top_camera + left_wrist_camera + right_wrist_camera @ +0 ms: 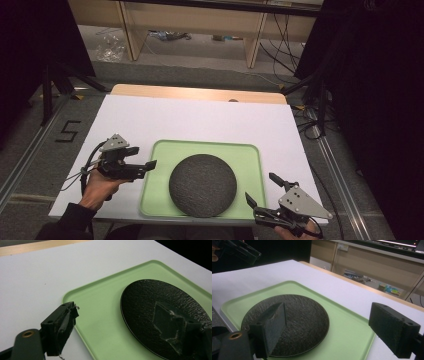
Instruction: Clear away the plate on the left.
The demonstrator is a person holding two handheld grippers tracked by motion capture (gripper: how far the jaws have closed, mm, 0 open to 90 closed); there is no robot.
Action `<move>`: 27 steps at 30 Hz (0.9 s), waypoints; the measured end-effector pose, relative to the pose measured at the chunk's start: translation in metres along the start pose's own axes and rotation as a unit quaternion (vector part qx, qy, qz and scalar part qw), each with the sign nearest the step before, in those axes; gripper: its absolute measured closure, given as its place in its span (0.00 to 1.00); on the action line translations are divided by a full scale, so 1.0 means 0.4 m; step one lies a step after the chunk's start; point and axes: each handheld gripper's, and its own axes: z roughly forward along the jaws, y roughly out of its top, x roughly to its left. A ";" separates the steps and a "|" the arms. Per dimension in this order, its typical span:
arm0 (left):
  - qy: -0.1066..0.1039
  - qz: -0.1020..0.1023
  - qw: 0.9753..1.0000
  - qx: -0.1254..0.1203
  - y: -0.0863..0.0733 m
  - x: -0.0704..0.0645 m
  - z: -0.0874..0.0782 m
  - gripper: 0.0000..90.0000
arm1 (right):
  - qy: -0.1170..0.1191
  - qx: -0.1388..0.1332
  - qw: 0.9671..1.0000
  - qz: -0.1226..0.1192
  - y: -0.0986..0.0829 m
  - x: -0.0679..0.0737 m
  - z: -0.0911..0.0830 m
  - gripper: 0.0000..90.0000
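A round black textured plate [202, 185] [142, 305] [304, 315] lies on a light green tray [247, 160] [100, 315] [347, 335] at the near middle of the white table. My left gripper [145, 157] [115, 312] hovers at the tray's left edge with its jaws wide apart, pointing right toward the plate and holding nothing. My right gripper [260, 187] [329, 312] is open at the tray's near right corner, aimed at the plate's right rim, also with nothing in it. The left gripper [239, 251] also appears far off in the right gripper view.
A white sheet [200, 120] covers the table, with a strip of bare wood [200, 93] along the far edge. Beyond it stand wooden shelf legs [252, 45] and cables [280, 47] on the floor. Dark curtains [385, 100] hang on both sides.
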 end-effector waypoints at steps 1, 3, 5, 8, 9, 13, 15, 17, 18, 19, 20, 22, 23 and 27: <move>0.003 0.006 1.000 0.000 -0.003 -0.001 -0.004 0.20 | -0.003 0.000 1.000 -0.001 0.000 0.000 0.000 0.17; 0.008 0.013 1.000 -0.002 -0.009 -0.005 -0.013 0.20 | -0.005 -0.002 1.000 -0.002 0.000 0.000 0.001 0.17; 0.009 0.015 1.000 -0.006 -0.017 -0.010 -0.020 0.20 | -0.001 0.002 1.000 -0.001 0.000 0.000 0.000 0.17; 0.015 0.025 1.000 -0.009 -0.029 -0.020 -0.030 0.20 | -0.005 -0.002 1.000 -0.002 0.000 0.000 0.001 0.17; 0.015 0.027 0.999 -0.010 -0.032 -0.024 -0.034 0.20 | -0.002 0.002 1.000 -0.002 0.000 0.000 0.000 0.17; 0.008 0.031 0.999 -0.010 -0.044 -0.035 -0.048 0.20 | -0.002 0.002 1.000 -0.001 0.000 0.000 0.000 0.17; 0.004 0.031 0.999 -0.009 -0.052 -0.043 -0.054 0.20 | -0.005 -0.001 1.000 -0.003 -0.001 0.001 0.000 0.17; 0.004 0.037 0.999 -0.009 -0.059 -0.052 -0.060 0.20 | -0.004 -0.002 1.000 -0.003 0.000 0.001 0.000 0.17; 0.005 0.036 0.999 -0.009 -0.062 -0.059 -0.064 0.20 | -0.004 -0.001 1.000 -0.003 0.000 0.001 0.000 0.17; 0.004 0.039 0.999 -0.010 -0.065 -0.065 -0.067 0.20 | -0.004 -0.001 1.000 -0.003 0.000 0.001 0.000 0.17; 0.009 0.049 0.999 -0.008 -0.068 -0.070 -0.072 0.20 | -0.004 -0.002 1.000 -0.004 0.000 0.001 0.000 0.17; 0.017 0.063 0.998 -0.010 -0.072 -0.080 -0.080 0.20 | -0.004 -0.003 1.000 -0.004 0.000 0.001 0.000 0.17; 0.014 0.059 0.998 -0.013 -0.074 -0.084 -0.084 0.20 | -0.004 -0.002 1.000 -0.003 0.000 0.001 0.000 0.17; 0.006 0.050 0.999 -0.020 -0.083 -0.091 -0.102 0.20 | 0.003 -0.004 1.000 -0.002 -0.001 0.001 0.000 0.17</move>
